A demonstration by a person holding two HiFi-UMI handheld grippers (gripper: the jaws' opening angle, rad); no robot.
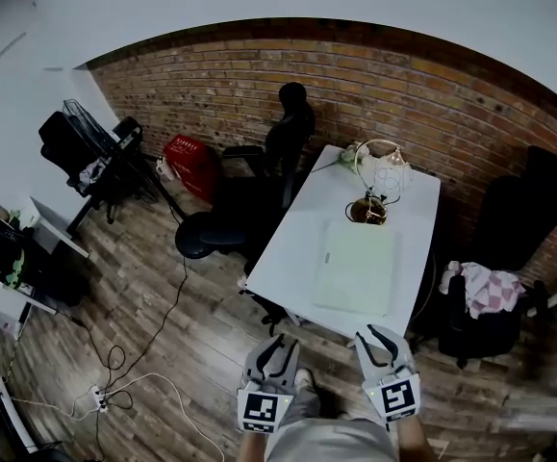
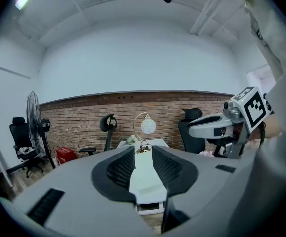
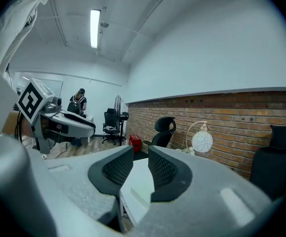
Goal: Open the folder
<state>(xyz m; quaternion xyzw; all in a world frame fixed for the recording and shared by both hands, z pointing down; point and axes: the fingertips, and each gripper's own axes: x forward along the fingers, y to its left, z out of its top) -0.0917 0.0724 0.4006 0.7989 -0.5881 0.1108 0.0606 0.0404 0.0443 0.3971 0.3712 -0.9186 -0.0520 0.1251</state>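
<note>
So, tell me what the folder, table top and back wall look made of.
The folder looks like plastic or card: pale green, matte, flat. The table top seems white laminate, smooth. The wall is exposed red brick with visible mortar lines.

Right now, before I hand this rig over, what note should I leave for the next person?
Left gripper: jaws slightly apart, empty, in the air short of the table.
Right gripper: the same.
Folder: closed, flat on the table, nearer than the lamp.
Done: nothing yet. To do: reach the folder and open it.
</note>
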